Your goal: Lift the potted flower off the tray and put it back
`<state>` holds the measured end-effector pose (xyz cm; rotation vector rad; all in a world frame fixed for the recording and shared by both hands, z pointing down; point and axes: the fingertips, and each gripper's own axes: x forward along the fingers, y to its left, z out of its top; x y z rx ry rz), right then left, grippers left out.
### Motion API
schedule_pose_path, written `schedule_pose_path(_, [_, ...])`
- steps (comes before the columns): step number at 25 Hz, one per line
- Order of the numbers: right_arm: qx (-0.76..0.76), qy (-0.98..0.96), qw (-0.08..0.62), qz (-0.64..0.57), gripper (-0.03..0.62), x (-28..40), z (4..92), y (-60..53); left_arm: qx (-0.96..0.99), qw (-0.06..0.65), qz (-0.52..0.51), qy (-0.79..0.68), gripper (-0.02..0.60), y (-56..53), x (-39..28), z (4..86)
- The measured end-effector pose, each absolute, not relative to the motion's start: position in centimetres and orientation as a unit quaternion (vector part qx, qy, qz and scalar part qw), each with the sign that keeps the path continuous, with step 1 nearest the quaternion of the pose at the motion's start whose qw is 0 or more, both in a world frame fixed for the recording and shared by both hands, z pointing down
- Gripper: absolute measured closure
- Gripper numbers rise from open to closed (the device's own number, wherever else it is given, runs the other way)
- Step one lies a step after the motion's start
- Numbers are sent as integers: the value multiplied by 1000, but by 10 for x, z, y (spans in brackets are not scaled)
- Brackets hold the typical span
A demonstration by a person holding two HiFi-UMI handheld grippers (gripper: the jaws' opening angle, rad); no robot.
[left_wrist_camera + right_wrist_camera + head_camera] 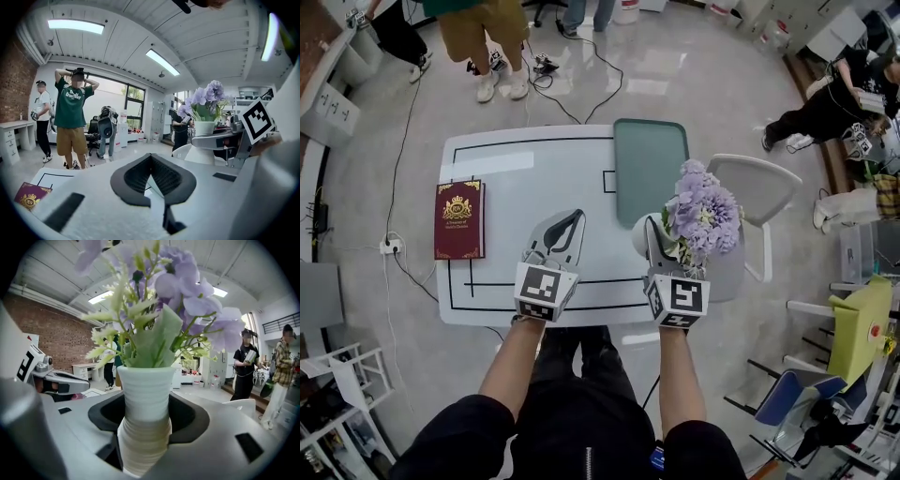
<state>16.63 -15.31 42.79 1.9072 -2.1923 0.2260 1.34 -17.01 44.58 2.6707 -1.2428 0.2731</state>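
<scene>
The potted flower [703, 211] is held in the right gripper [654, 239] at the right edge of the tabletop [525, 178], just beside the tray [649, 173] and off it. The fingers [194, 420] pinch the ribbed white pot [144, 399] at its lower half, one on each side.

Hidden or cut off:
- The pot's base lies below the fingers in the right gripper view, and in the head view the purple blooms [187, 291] and the gripper cover most of the pot. Whether the base touches the tabletop cannot be told.
- The top of the blooms is cut off by the edge of the right gripper view.

The left gripper [565, 230] hovers over the tabletop to the left of the right one. Its fingers [185, 180] meet at the tips with nothing between them.

Surface: the tabletop is white with thin black outline markings. The tray is grey-green and empty, and lies at the far right part. A dark red book [459, 219] with a gold crest lies flat at the left edge, well apart from the tray. A white chair [764, 192] stands just beyond the right edge.

Room: the floor [675, 75] is glossy and pale, with cables [408, 141] running across it. A person [70, 122] in a green shirt stands beyond the tabletop, arms raised to the head. A brick wall [51, 338] and long ceiling lights [75, 26] show in the gripper views.
</scene>
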Motion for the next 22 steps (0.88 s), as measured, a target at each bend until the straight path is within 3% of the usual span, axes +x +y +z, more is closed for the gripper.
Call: schedule_pose_path(22, [651,-749,118,29,335,222,513,-333,871,141,136,-450,577,-228,2,505])
